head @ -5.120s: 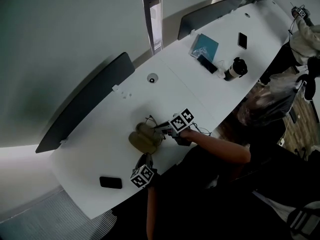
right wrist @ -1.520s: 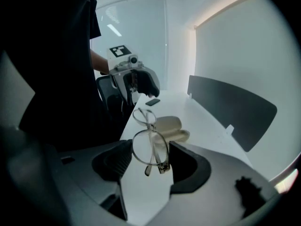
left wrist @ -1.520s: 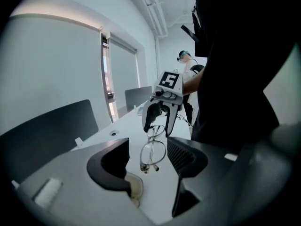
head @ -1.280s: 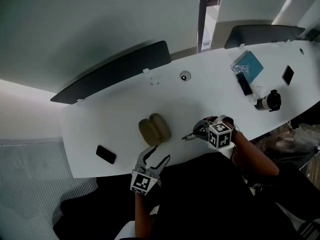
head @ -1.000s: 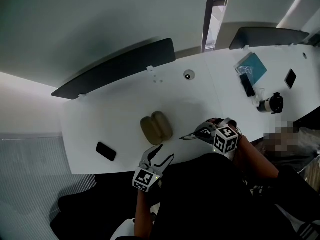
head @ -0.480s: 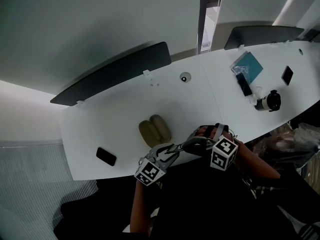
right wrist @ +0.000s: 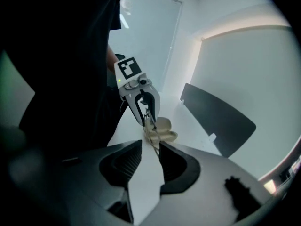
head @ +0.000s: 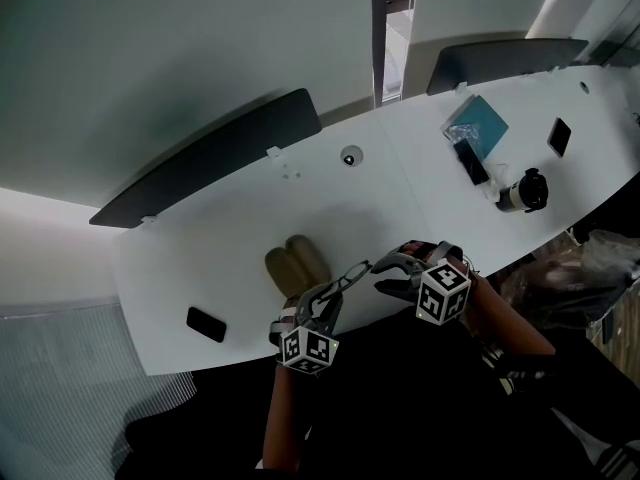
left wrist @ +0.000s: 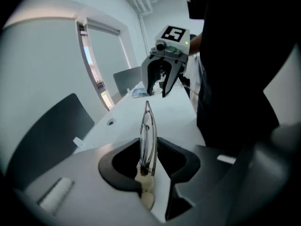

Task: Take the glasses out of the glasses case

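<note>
Over the near edge of the table (head: 220, 258), clear of the case (head: 293, 265), the glasses (head: 347, 276) hang in the air between my 2 claws. They are folded, and their long axis runs from my left claw (head: 330, 298) up and rightward to my right claw (head: 383, 276). My left claw is closing on them, its pads against both sides of the folded frame near 1 end. My right claw is opening, with only a thin end of the frame passing between its jaws and nothing pressed. The glasses therefore lie end-on, straight ahead of each claw. I judge the next move turns on that line: the right claw should back off along it, not across, or it may snag the frame. The case lies open on the table just beyond my left claw, the nearer of the 2. The left gripper view shows the frame edge-on between the pads, which the head view cannot. The right gripper view shows the slack around the thin end.
</note>
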The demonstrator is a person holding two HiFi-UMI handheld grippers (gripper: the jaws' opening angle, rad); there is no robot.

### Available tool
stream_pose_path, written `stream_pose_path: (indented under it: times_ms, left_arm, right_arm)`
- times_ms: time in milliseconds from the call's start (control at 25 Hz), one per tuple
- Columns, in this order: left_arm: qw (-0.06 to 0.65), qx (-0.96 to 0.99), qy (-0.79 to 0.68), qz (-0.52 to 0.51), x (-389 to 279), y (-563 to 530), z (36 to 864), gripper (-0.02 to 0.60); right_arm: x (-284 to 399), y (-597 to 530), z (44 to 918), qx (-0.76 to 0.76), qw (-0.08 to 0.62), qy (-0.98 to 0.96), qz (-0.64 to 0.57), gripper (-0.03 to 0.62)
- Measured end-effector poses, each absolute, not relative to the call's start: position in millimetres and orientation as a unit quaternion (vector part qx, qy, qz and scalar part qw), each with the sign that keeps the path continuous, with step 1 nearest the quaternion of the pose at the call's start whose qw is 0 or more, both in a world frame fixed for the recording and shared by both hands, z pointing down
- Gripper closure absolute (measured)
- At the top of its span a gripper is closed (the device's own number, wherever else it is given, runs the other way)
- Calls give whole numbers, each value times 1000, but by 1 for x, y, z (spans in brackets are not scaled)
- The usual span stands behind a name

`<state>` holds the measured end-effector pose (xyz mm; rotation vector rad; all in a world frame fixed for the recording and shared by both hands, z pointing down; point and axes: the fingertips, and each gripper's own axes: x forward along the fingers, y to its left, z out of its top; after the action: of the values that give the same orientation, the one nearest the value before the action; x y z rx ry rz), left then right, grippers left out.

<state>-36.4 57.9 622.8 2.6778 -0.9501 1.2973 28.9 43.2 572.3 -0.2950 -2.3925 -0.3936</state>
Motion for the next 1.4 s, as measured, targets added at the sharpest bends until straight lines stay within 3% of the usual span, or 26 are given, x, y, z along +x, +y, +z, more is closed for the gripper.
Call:
stream_pose_path:
  times_ms: [160,360,720,1120,1320,1400]
  left_arm:
    - [-110,789,-330,506,-27,28,636,460]
    - [-164,754,-336,541,3,-13,663,460]
    - [-175,726,-305,591,26,-41,731,457]
    - [-195,700,-277,629,25,-28,760,434]
    - [-121,740,-279,600,37,-24,753,309]
    - [-106,746,-281,595,38,-24,750,293]
  right_arm:
    - [48,32,580,-60,344,-934,-77,476]
    - [65,26,572,27,299,-954,23,476]
    - [94,18,516,140,99,-961,219,476]
    - [124,27,516,187,81,-951,234,476]
    - [128,28,517,193,74,-949,237,476]
    - [128,28,518,193,70,-949,239,476]
